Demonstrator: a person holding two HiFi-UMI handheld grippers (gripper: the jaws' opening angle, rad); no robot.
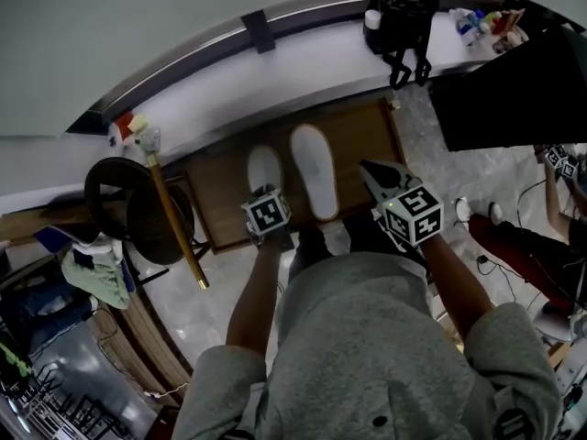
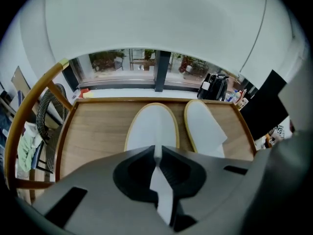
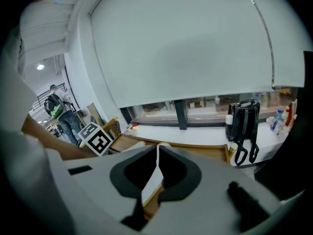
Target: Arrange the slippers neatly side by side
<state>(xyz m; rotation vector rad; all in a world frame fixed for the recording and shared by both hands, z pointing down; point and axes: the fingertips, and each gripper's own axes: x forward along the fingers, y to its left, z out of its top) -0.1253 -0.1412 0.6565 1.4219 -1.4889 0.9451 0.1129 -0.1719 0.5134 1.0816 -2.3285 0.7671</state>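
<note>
One low wooden table (image 1: 220, 186). Two white slippers on it, toes pointing far: left slipper (image 1: 264, 170) and right slipper (image 1: 314, 170), just beside each other and roughly parallel. The right one's toe reaches farther, so evening-up probably remains. Two tools: left tool (image 2: 157, 151) pinched on the left slipper's near edge; right tool (image 3: 157, 150) narrow, gripping nothing, right of the pair.

A white sill (image 1: 312, 58) runs beneath the window (image 2: 142, 62), a black backpack (image 1: 401, 16) on it, pale floor (image 1: 229, 301) below.
</note>
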